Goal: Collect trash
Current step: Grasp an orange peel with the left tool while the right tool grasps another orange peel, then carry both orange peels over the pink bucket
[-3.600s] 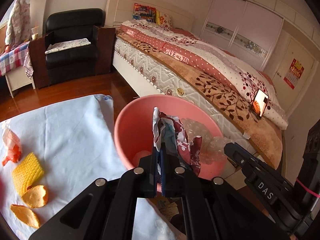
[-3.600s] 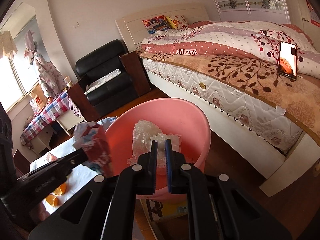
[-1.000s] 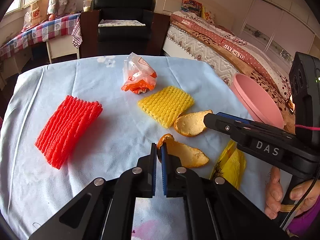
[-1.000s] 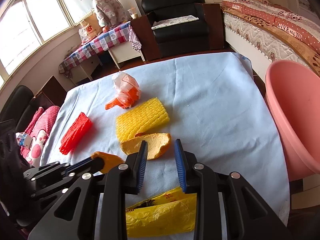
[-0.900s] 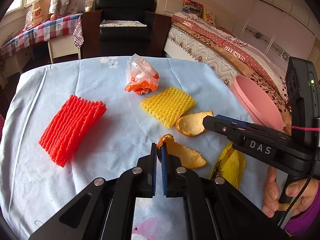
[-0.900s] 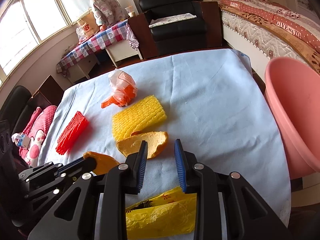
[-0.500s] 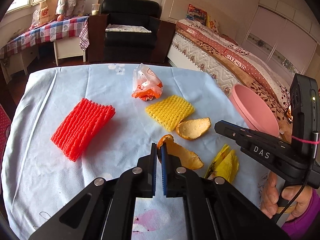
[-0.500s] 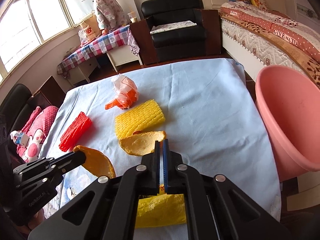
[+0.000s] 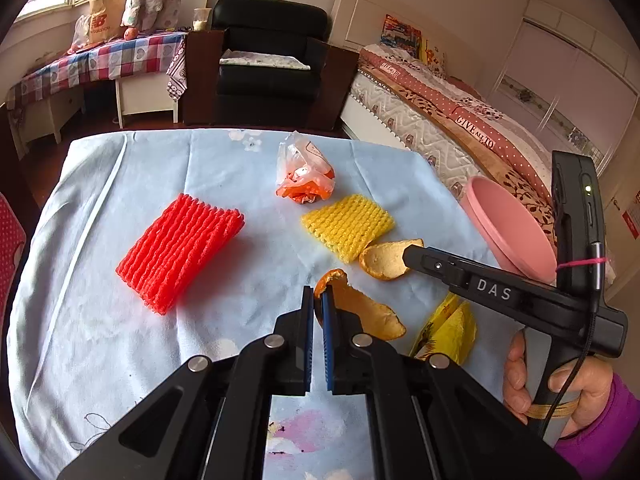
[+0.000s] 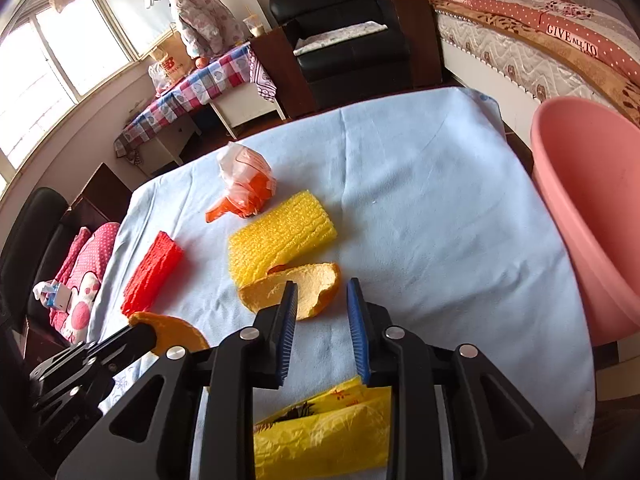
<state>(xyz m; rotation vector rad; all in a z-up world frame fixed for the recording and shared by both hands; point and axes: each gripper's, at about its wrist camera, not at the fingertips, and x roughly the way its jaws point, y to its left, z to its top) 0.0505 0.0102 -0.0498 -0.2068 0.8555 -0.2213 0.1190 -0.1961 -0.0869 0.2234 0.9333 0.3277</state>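
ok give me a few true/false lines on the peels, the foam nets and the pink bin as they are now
1. The left gripper is shut on an orange peel. True.
2. The right gripper is clamped on the second peel. False: its jaws stand open, having just been opening, with that peel's near edge between them.
3. The red foam net lies inside the pink bin. False: it lies on the blue cloth.
4. The yellow foam net lies right beside the second peel. True.
5. A yellow wrapper lies under the right gripper. True.
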